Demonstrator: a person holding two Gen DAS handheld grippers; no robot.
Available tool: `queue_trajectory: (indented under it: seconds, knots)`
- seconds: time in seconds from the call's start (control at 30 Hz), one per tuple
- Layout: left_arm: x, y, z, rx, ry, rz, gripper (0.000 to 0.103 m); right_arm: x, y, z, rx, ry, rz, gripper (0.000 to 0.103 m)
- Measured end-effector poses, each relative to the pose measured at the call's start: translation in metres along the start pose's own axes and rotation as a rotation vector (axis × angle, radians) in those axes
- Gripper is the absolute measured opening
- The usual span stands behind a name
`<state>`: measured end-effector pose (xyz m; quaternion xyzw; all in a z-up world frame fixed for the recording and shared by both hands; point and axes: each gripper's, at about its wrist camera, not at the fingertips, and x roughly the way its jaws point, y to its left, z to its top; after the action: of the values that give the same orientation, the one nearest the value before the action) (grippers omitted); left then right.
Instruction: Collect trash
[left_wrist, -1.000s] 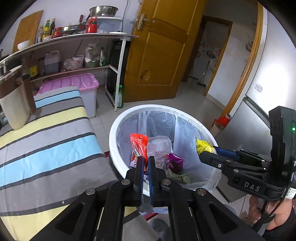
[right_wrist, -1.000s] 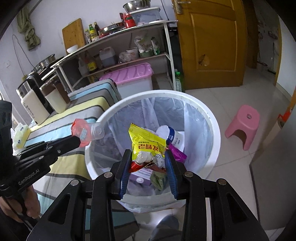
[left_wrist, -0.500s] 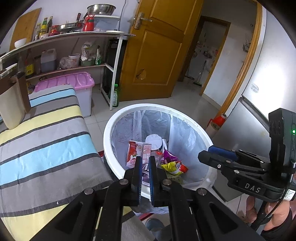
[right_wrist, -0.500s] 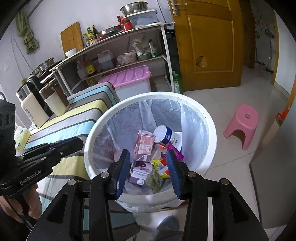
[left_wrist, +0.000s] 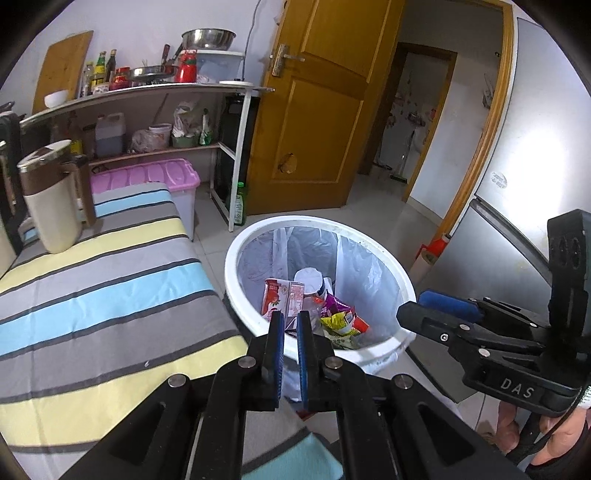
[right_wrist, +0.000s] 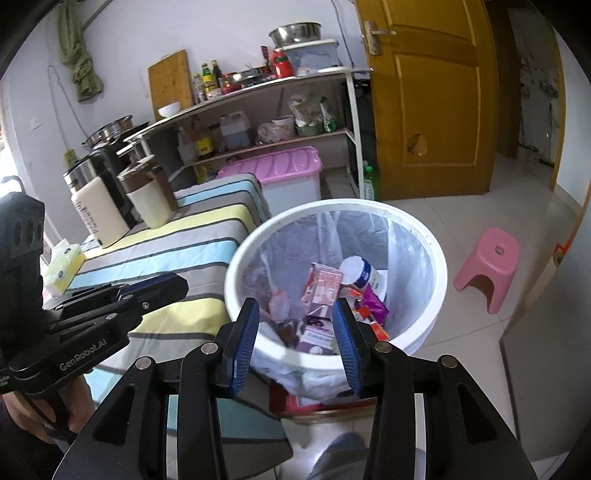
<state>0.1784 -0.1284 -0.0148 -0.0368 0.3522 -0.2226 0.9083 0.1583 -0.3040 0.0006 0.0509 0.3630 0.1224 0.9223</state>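
A white trash bin with a clear liner stands on the floor beside the striped table; it also shows in the right wrist view. Inside lie a pink carton, a white bottle, a yellow snack bag and other wrappers. My left gripper is nearly shut and empty, just in front of the bin's near rim. My right gripper is open and empty, above the bin's near edge.
A striped cloth covers the table left of the bin, with a beige kettle and a tissue pack on it. A pink storage box, shelves, a wooden door, a pink stool and a fridge surround it.
The yellow snack bag left my right gripper and the plastic bottle left my left one; both lie in the bin. Both grippers have drawn back from the bin.
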Motion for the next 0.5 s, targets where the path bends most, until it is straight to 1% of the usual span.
queue_trajectory:
  seconds: [0.1,0.23,0.5]
  knots:
    - [-0.015,0.0,-0.006,0.001,-0.016,0.024,0.006,-0.011,0.011,-0.005,-0.022,-0.015,0.01,0.042]
    - [-0.034,0.0,-0.014,0.004,-0.032,0.051,0.012,-0.023,0.022,-0.013,-0.044,-0.031,0.024,0.042]
    - [-0.068,0.002,-0.034,0.004,-0.057,0.103,0.012,-0.049,0.039,-0.026,-0.082,-0.069,0.038,0.042]
